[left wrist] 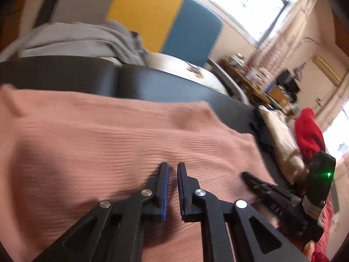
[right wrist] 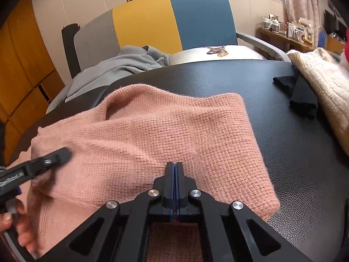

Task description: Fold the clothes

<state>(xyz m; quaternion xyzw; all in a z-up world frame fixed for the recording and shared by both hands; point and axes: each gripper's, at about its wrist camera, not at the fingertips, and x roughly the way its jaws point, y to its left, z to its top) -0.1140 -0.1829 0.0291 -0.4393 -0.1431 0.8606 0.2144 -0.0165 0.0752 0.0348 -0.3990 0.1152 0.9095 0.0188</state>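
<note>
The right gripper (right wrist: pixel 173 166), jaws pressed together with nothing visibly pinched, hovers over the folded pink knit sweater (right wrist: pixel 152 135) on the black leatherette table (right wrist: pixel 294 163). The left gripper (left wrist: pixel 172 167) shows a narrow gap, seemingly empty. Beyond, a cream ribbed knit (right wrist: pixel 322 87).

My left gripper (left wrist: pixel 172 166) points downward, its jaws a narrow gap apart; my right gripper (right wrist: pixel 174 165) is fully closed.
</note>
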